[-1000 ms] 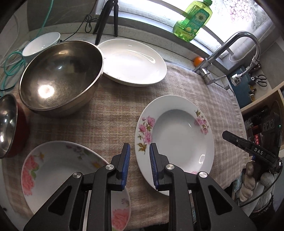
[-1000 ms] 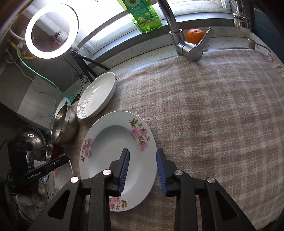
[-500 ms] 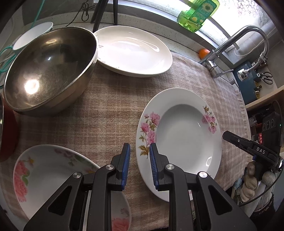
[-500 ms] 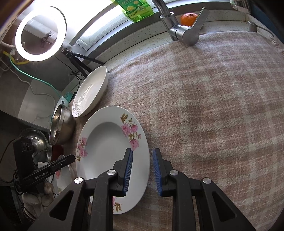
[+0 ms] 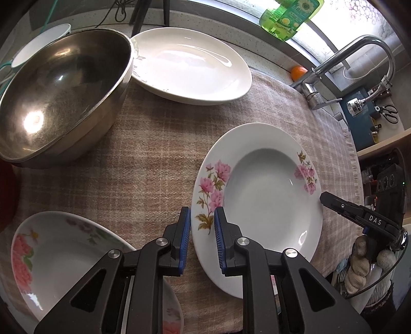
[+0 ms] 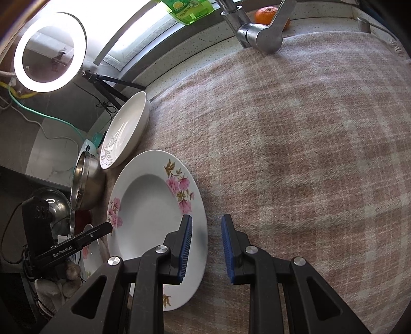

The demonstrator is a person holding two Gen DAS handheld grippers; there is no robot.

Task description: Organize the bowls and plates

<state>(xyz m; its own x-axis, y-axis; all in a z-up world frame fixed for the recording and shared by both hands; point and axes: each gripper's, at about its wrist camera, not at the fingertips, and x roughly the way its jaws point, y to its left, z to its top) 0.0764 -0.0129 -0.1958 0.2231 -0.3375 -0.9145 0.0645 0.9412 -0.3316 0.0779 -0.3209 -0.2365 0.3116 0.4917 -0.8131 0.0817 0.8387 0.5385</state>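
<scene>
From the left wrist camera, the left gripper (image 5: 202, 226) sits at 6 o'clock with its blue-padded jaws a narrow gap apart, straddling the left rim of the flowered soup plate (image 5: 267, 203); the rim lies between the pads, and I cannot tell whether they press on it. These jaws have just been closing a little. The plate lies flat on the checked cloth (image 5: 154, 154), right of centre. At 9 to 10 o'clock stands a large steel bowl (image 5: 59, 92). A plain white plate (image 5: 192, 61) lies at 12 o'clock, its edge just beside the bowl. A second flowered plate (image 5: 64, 257) lies at 8 o'clock, partly under the gripper's frame. A green bottle (image 5: 290, 12) and a tap (image 5: 359, 56) stand at 1 to 2 o'clock, an orange (image 5: 298, 72) near the tap's base. The other gripper's tip shows at 4 o'clock.

From the right wrist camera, the right gripper (image 6: 206, 231) at 6 o'clock has its jaws slightly apart, straddling the right rim of the same soup plate (image 6: 146, 213), one pad over the plate, the other over cloth (image 6: 308, 154). The white plate (image 6: 125, 133) and steel bowl (image 6: 87, 185) lie at 9 to 10 o'clock. A ring light (image 6: 18, 59) glows at 10 o'clock.
</scene>
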